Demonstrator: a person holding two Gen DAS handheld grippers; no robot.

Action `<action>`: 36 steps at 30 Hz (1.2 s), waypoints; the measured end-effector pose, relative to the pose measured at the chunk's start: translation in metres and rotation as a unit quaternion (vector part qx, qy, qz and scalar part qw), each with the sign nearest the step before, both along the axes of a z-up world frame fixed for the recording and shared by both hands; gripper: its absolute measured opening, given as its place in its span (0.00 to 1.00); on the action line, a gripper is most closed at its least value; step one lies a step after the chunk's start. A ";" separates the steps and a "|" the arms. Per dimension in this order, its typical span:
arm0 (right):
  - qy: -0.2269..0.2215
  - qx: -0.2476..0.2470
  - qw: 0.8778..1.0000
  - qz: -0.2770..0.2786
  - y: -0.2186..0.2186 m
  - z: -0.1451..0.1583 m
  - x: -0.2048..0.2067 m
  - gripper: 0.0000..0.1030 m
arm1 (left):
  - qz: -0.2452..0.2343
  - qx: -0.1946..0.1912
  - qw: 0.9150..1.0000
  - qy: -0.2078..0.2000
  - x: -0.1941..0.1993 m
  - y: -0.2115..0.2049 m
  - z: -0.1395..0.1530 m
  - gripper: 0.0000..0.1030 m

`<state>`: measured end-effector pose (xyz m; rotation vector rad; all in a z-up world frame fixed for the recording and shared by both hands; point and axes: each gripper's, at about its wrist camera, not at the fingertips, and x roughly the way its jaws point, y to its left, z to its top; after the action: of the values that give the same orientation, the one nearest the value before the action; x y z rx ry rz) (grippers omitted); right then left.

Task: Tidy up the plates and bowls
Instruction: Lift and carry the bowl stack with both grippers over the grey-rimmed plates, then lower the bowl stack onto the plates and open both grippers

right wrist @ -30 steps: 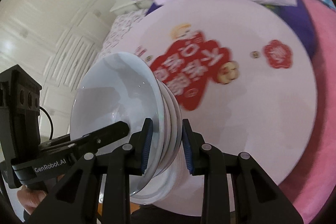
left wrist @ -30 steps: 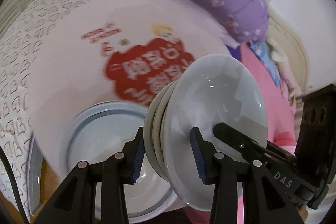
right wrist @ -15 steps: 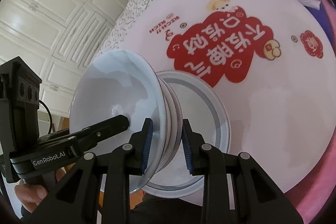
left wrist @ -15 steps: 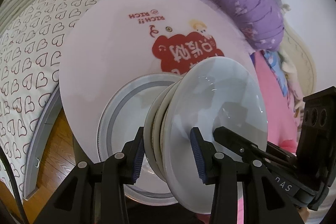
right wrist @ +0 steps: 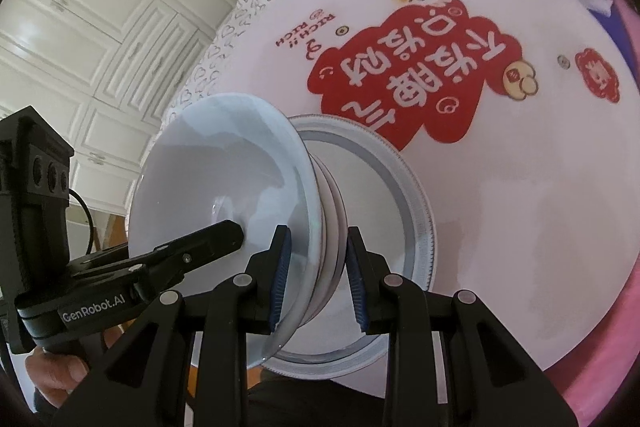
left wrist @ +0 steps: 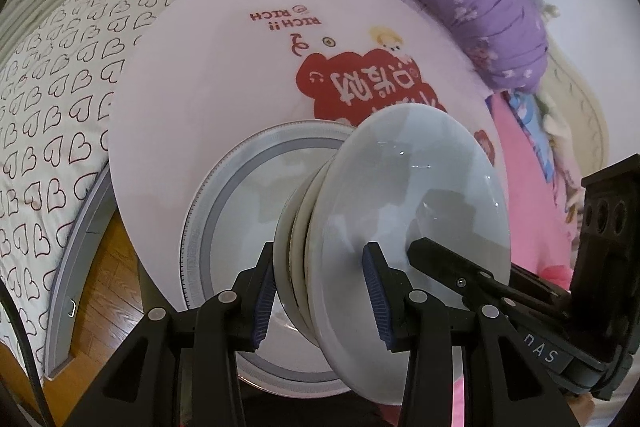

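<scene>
The round table (right wrist: 500, 207) carried red lettering, "RICH!! RICH" (left wrist: 286, 20), upside down from where the left camera looked, beside a big red patch (right wrist: 416, 67) of white Chinese characters I could not make out. The left gripper's (right wrist: 92, 303) body read "GenRobot.AI" (right wrist: 93, 308). The right gripper's (left wrist: 536, 341) body showed only "nAS" (left wrist: 540, 344), partly hidden.

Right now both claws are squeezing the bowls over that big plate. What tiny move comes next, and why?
Probably lower the stack of bowls gently onto the gray-rimmed plate. The left claw and the right claw each pinch the stack's edge from opposite sides, and the stack sits over the plate's middle on the round table. I can't tell if it is touching yet, so go slowly.
</scene>
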<state>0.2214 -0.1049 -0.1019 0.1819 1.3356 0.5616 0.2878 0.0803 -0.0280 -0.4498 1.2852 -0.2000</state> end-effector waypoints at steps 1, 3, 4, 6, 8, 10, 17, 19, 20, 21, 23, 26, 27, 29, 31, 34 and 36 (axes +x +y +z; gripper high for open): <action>0.001 0.000 1.000 0.001 0.000 0.000 0.001 0.27 | -0.001 0.000 1.000 -0.001 0.001 0.000 -0.002 0.37; 0.002 0.002 1.000 0.000 -0.002 0.000 0.001 0.27 | -0.004 0.001 1.000 -0.004 0.000 -0.001 -0.002 0.38; 0.001 0.002 1.000 0.001 -0.002 0.001 0.000 0.27 | -0.005 0.002 1.000 -0.005 0.000 -0.001 -0.003 0.38; 0.000 0.009 1.000 0.000 -0.002 0.002 -0.001 0.30 | -0.007 0.008 1.000 -0.011 -0.001 -0.001 -0.002 0.37; -0.012 0.010 1.000 -0.001 -0.002 0.004 -0.002 0.33 | -0.011 0.017 1.000 -0.020 -0.004 -0.002 0.001 0.40; -0.023 0.017 1.000 -0.006 -0.005 0.009 -0.004 0.61 | -0.014 0.027 0.999 -0.031 -0.008 -0.004 0.006 0.48; -0.094 0.028 0.994 -0.047 -0.029 0.034 -0.007 1.00 | 0.029 0.044 0.994 -0.091 -0.030 0.010 0.022 0.98; -0.102 0.034 0.992 -0.058 -0.036 0.037 -0.008 1.00 | 0.038 0.053 0.992 -0.104 -0.038 0.013 0.024 0.99; -0.106 0.041 0.992 -0.063 -0.040 0.038 -0.010 1.00 | 0.044 0.061 0.991 -0.114 -0.044 0.014 0.026 0.99; -0.108 0.045 0.991 -0.069 -0.044 0.039 -0.012 1.00 | 0.048 0.069 0.989 -0.121 -0.048 0.014 0.028 0.99; -0.117 0.050 0.989 -0.076 -0.050 0.041 -0.017 1.00 | 0.057 0.090 0.984 -0.145 -0.060 0.013 0.035 0.99; -0.129 0.052 0.986 -0.090 -0.060 0.044 -0.025 1.00 | 0.064 0.124 0.972 -0.190 -0.081 0.006 0.048 0.99; -0.131 0.058 0.985 -0.096 -0.064 0.045 -0.030 1.00 | 0.068 0.134 0.967 -0.207 -0.091 0.003 0.054 0.99; -0.136 0.066 0.983 -0.104 -0.070 0.047 -0.038 1.00 | 0.070 0.140 0.962 -0.224 -0.107 -0.002 0.059 0.99; -0.152 0.068 0.980 -0.113 -0.074 0.054 -0.048 1.00 | 0.072 0.146 0.956 -0.244 -0.127 -0.009 0.066 0.99; -0.188 0.070 0.972 -0.121 -0.080 0.070 -0.069 1.00 | 0.069 0.160 0.945 -0.276 -0.158 -0.019 0.076 0.99; -0.213 0.065 0.967 -0.125 -0.082 0.080 -0.079 1.00 | 0.062 0.180 0.934 -0.302 -0.179 -0.029 0.083 0.99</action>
<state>0.1420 -0.1873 -0.0214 0.3129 0.8436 0.4433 0.1083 0.0512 0.0550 -0.1287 0.6606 0.0114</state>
